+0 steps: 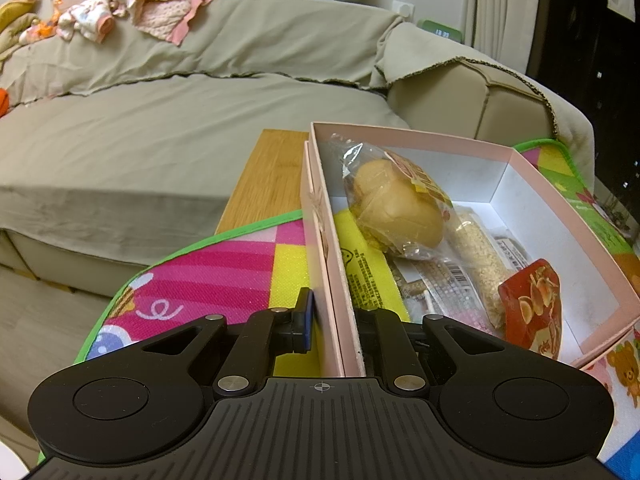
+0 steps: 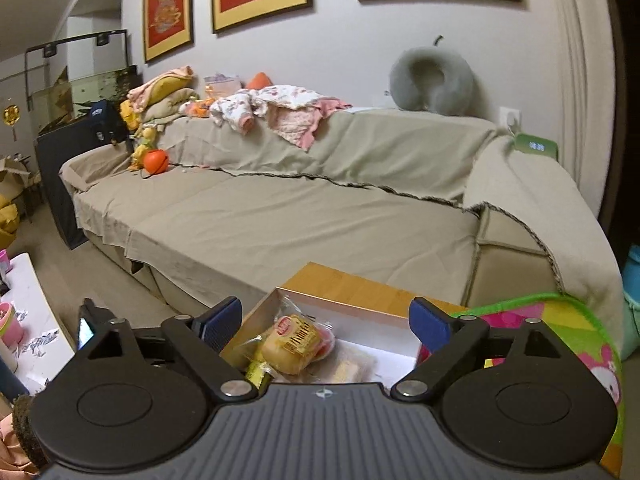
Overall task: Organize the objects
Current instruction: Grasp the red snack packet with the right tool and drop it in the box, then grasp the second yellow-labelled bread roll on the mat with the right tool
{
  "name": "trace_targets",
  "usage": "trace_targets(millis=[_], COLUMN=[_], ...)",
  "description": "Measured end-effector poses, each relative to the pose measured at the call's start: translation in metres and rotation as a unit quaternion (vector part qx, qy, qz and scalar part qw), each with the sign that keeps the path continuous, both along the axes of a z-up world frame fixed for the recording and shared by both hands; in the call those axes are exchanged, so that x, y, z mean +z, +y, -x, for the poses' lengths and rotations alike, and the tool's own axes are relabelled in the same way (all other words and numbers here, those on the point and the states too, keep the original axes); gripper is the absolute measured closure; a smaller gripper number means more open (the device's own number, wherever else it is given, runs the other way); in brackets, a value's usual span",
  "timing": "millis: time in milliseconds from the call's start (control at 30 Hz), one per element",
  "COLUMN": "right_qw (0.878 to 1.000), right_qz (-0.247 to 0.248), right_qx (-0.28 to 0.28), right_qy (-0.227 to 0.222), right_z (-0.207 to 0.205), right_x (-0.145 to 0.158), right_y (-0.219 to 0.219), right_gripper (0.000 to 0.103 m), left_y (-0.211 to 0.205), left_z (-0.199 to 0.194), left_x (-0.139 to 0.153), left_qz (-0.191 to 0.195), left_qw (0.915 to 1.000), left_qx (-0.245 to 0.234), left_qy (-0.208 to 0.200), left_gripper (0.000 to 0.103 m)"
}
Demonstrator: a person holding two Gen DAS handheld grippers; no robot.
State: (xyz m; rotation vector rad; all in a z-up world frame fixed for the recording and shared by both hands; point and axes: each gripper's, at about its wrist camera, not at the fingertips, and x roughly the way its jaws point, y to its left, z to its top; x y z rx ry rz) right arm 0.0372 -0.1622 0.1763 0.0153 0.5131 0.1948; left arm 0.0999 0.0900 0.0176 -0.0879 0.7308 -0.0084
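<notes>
A pink cardboard box (image 1: pixel 448 140) sits on a colourful play mat (image 1: pixel 224 276) over a wooden table (image 1: pixel 272 176). It holds a wrapped bun (image 1: pixel 396 208), a yellow packet (image 1: pixel 364 268), a clear bag of grains (image 1: pixel 480 264) and a red snack packet (image 1: pixel 532 304). My left gripper (image 1: pixel 336 320) is shut on the box's left wall, one finger outside, one inside. My right gripper (image 2: pixel 324 320) is open and empty above the box (image 2: pixel 344 312), with the bun (image 2: pixel 292 344) between its fingers.
A long beige sofa (image 2: pixel 304 216) stands behind the table, with clothes (image 2: pixel 280 112) and a grey neck pillow (image 2: pixel 432 84) on its back. An orange ball (image 2: pixel 156 160) lies at its far end. A white low table (image 2: pixel 28 304) is at the left.
</notes>
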Motion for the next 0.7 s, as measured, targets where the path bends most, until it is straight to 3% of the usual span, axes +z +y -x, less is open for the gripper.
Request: trace_targets(millis=[333,533,700], right_qw=[0.997,0.98,0.969], right_qz=[-0.001,-0.049,-0.083], right_qx=[-0.078,-0.167,-0.195], right_qy=[0.029,0.095,0.129], right_z=[-0.019,-0.045,-0.053], right_x=[-0.035,-0.085,-0.123], right_y=[-0.048,-0.098,-0.119], right_gripper=[0.006,0.006,0.007], left_y=[0.001,0.001,0.001], left_z=[0.0,0.0,0.0], left_x=[0.0,0.0,0.0], left_qz=[0.0,0.0,0.0], left_qw=[1.0,1.0,1.0], left_qx=[0.0,0.0,-0.001], left_qy=[0.0,0.0,0.0], left_gripper=[0.089,0.089,0.089])
